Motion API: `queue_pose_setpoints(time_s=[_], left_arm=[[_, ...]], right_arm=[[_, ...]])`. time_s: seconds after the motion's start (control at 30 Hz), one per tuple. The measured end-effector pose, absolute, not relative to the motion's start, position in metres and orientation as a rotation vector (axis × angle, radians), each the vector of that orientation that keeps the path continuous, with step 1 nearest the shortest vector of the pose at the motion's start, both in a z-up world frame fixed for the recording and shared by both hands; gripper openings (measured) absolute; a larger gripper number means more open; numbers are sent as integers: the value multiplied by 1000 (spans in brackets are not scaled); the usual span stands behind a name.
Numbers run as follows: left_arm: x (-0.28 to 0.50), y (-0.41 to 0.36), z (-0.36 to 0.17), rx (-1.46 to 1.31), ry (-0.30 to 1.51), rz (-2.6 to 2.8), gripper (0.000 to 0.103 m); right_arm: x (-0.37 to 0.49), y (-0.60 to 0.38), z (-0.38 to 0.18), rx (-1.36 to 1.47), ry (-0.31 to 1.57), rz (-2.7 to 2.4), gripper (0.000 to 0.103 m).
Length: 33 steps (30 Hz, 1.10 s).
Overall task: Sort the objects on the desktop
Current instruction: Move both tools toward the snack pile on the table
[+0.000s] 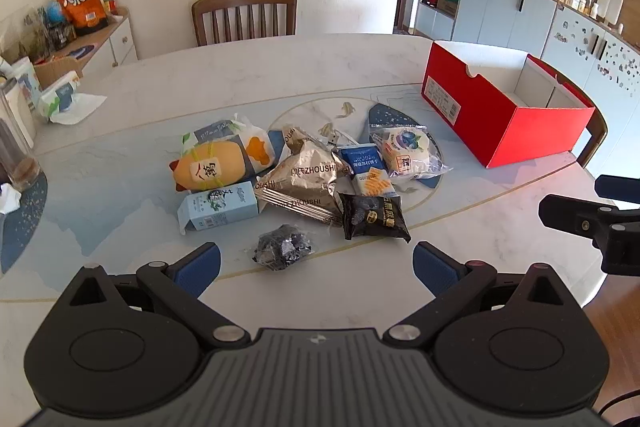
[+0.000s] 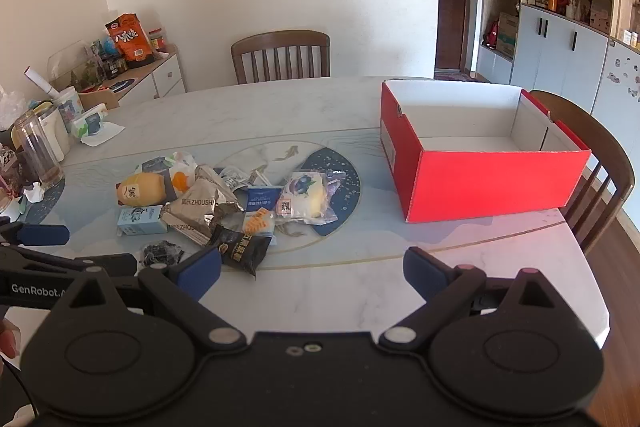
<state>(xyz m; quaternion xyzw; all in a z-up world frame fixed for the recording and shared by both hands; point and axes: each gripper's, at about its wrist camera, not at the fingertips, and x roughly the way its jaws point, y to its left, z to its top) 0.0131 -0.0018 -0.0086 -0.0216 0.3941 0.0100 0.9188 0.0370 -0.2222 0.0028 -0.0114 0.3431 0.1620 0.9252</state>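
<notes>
While both wide and empty, left claw (image 1: 316,263) just short of black packet (image 1: 283,247), right claw (image 2: 312,269) beside snack pile (image 2: 224,203).

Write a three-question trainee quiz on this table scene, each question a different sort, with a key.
1. True or false: the red box already holds snacks.
2. Which lies nearest the left gripper? A) yellow plush toy B) small dark crinkled packet C) light blue carton
3. Fill in: both the left gripper and the right gripper have their jaws ____.

Key: 1 false; 2 B; 3 open.
</notes>
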Motion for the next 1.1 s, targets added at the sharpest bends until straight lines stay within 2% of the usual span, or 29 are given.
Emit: queue_pose_setpoints(time_s=[1.1], left_arm=[[8, -19, 6, -60, 756, 88, 103]], right_arm=[[45, -244, 12, -37, 643, 451, 98]])
